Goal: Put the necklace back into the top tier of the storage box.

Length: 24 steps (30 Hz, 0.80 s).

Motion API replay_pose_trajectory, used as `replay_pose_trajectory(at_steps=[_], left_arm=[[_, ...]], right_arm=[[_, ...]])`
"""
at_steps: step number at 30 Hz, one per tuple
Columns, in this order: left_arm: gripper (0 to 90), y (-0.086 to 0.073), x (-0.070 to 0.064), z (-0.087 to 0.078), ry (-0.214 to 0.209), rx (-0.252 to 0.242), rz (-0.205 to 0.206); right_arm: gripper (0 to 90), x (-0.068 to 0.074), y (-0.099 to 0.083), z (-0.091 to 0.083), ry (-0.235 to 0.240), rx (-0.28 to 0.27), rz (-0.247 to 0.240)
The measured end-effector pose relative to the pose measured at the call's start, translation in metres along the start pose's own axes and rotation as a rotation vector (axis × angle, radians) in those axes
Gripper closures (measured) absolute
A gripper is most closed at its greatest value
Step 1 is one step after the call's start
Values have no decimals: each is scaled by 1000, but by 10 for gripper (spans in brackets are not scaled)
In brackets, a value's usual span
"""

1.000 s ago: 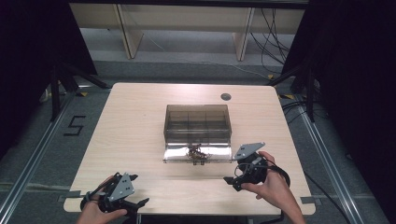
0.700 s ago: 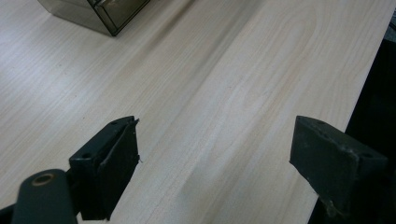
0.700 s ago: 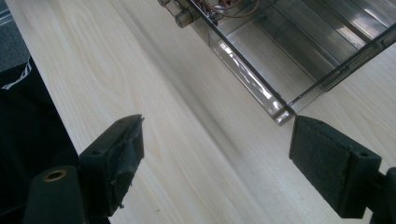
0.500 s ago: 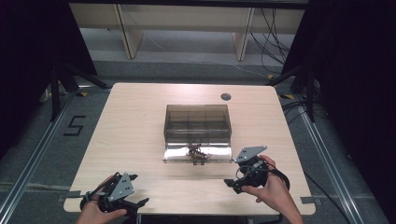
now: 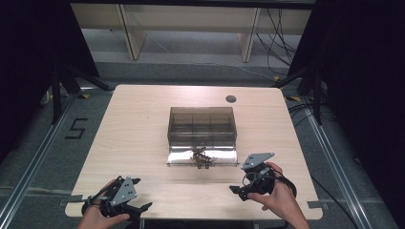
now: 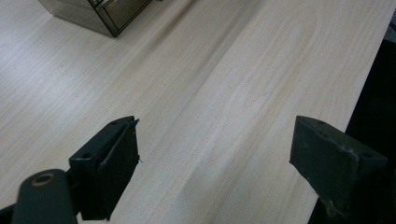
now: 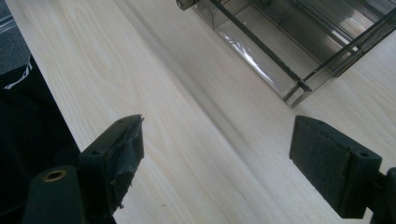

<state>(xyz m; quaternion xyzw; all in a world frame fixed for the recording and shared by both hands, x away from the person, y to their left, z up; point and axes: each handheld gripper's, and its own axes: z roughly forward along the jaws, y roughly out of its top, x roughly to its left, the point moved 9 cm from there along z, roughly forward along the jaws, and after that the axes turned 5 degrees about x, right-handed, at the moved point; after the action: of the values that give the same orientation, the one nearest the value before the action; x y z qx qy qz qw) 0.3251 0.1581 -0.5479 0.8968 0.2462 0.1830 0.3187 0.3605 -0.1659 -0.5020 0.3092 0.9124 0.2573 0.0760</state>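
Your left gripper and right gripper rest near the table front edge, jaws wide apart and empty. Beyond them, a small brown tangle lies on the clear organizer box's opened lid: probably light, springy, easily snagged. Pinch its dense middle, gently.

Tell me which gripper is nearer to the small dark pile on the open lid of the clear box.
Right. The right gripper is just front-right of the pile; the left gripper sits farther, at the front-left edge.
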Motion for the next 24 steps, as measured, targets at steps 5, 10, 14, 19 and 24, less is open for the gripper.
replay_pose_trajectory(at_steps=[5,10,14,19,24], left_arm=[[151,0,0,0,0,-1,0],[151,0,0,0,0,-2,0],[151,0,0,0,2,-2,-1],[151,-1,2,-1,6,10,14],[151,0,2,-1,4,7,12]], right_arm=[[189,1,-1,2,7,-16,-19],[188,1,-3,4,4,-30,-1],[188,2,-7,3,12,-17,-2],[187,3,-8,6,16,-43,-13],[182,7,-13,6,4,-36,10]])
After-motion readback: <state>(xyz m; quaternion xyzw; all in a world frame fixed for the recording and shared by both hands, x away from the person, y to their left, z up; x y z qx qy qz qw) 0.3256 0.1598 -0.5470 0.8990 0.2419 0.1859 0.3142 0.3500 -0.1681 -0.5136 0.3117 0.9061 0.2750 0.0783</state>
